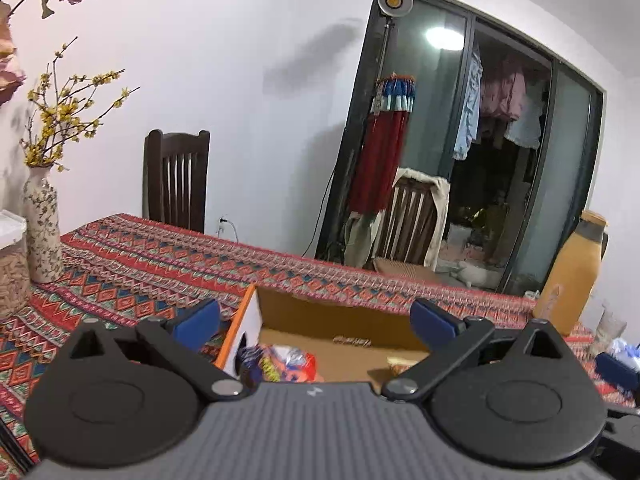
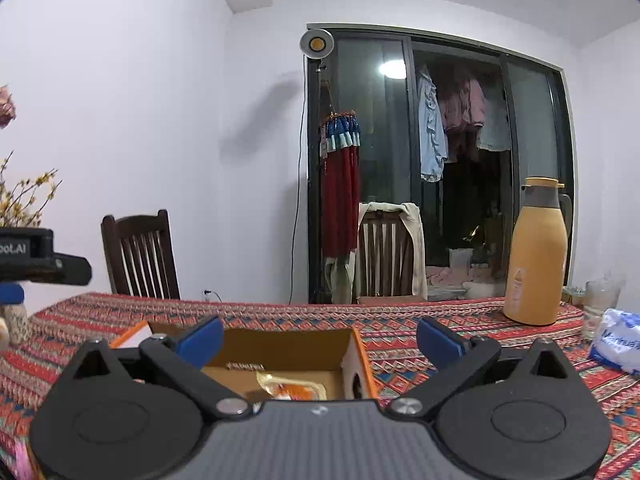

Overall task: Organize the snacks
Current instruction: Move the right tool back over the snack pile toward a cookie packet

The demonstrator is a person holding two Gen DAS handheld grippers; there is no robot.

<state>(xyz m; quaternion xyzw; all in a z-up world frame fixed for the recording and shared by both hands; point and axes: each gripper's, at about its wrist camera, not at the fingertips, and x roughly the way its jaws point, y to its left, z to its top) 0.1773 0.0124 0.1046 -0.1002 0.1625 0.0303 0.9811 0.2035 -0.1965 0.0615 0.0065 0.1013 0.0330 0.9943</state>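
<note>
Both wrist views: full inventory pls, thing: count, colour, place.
cardboard box: 1, brown with orange edge, open, on the table just ahead of both grippers
snack packets: a few, multicoloured, inside the box
tablecloth: 1, red patterned, over the table
thermos: 1, yellow with grey top, far right on the table
glass: 1, clear, right of the thermos
plastic pack: 1, white and blue, right table edge
vase: 1, floral, with yellow twigs, left on the table
jar: 1, clear with white lid, left edge
chairs: 2, dark wood, behind the table
lamp: 1, round, by the glass door
left gripper: black, blue pads, jaws open
right gripper: same, jaws open
</note>
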